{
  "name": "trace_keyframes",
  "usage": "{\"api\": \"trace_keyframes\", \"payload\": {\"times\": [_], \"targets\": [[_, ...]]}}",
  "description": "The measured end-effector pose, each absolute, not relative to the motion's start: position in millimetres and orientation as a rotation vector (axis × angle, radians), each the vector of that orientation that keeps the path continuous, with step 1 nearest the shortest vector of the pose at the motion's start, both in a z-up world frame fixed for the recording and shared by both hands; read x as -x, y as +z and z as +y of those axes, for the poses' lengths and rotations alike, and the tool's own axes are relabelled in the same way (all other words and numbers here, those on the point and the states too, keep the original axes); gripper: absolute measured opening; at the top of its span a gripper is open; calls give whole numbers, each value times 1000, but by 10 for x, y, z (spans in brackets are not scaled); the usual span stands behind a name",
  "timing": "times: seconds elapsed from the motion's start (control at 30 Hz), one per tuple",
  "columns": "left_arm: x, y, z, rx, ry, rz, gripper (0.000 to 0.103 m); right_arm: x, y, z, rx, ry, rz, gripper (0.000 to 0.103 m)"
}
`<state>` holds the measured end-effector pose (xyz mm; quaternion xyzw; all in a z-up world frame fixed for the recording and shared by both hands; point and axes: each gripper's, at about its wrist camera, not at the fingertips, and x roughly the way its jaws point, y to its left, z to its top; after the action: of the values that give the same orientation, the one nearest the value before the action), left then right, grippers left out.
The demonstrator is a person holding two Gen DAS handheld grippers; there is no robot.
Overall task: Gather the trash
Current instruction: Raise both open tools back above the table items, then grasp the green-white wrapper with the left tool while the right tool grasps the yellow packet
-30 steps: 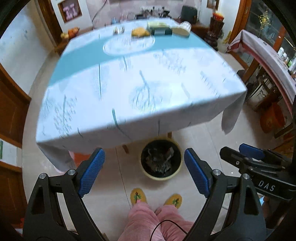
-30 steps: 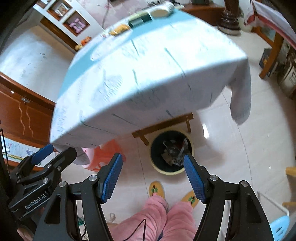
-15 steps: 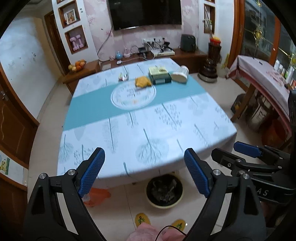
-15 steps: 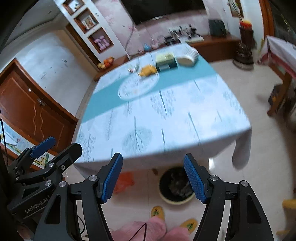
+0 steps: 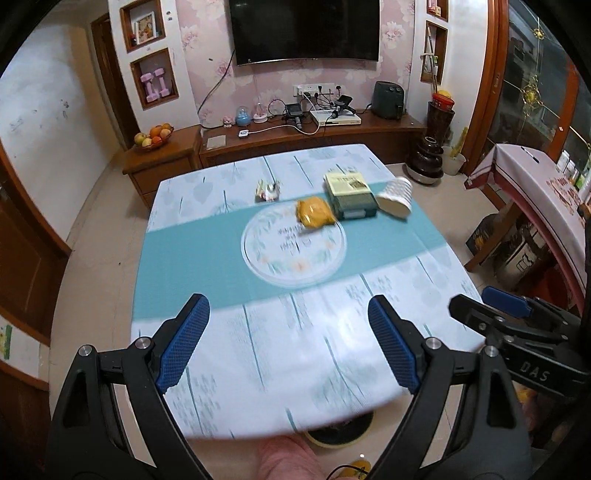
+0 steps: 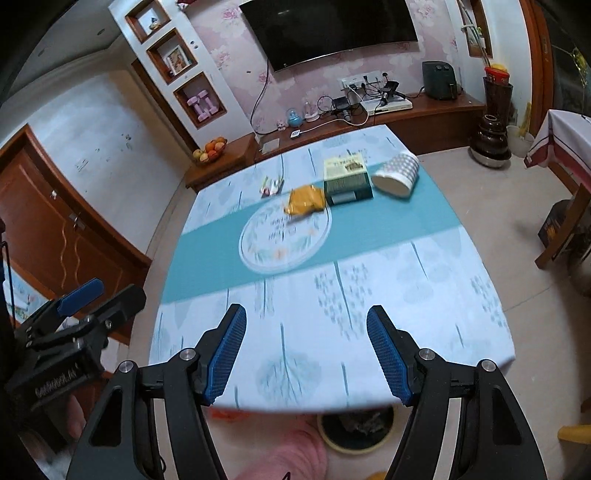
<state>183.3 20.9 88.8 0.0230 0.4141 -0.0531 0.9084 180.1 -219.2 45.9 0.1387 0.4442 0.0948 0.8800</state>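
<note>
Left gripper (image 5: 286, 345): gaping wide, gripping nothing — hovering over the near table edge.
Trash: yellow wrapper (image 5: 314, 213) lying at twelve o'clock, awaiting pickup.
Right gripper (image 6: 304, 354): standing open, empty.
Bin (image 6: 354, 430): sitting at six o'clock — under the table (image 6: 424, 295) edge for drops.

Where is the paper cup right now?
The paper cup lies tipped on its side at the table's far right, just right of the green box, in both wrist views.

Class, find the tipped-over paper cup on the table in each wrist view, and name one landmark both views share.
Left wrist view: the paper cup lies on its side, upper right of centre, just right of the green box.
Right wrist view: the paper cup lies upper right of centre, again just right of the green box.
Shared landmark: the wall television.
</note>
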Motion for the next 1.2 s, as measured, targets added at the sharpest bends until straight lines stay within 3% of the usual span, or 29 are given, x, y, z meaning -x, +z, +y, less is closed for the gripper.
{"api": "trace_keyframes", "payload": {"times": [0.27, 0.47, 0.67, 1.2], "targets": [[-3488, 783, 785, -45, -171, 905, 86, -3087, 450, -1801, -343, 93, 947, 69], [-4636, 394, 958, -33, -218, 997, 86, -4061, 305, -1511, -371, 28, 964, 67], [-5564, -222, 962, 40, -259, 1118, 86, -4819, -91, -1384, -396, -35, 1012, 56], [-6587, -1374, 497, 88, -244, 1325, 86, -5528, -947, -1516, -443, -113, 1080, 53]]}}
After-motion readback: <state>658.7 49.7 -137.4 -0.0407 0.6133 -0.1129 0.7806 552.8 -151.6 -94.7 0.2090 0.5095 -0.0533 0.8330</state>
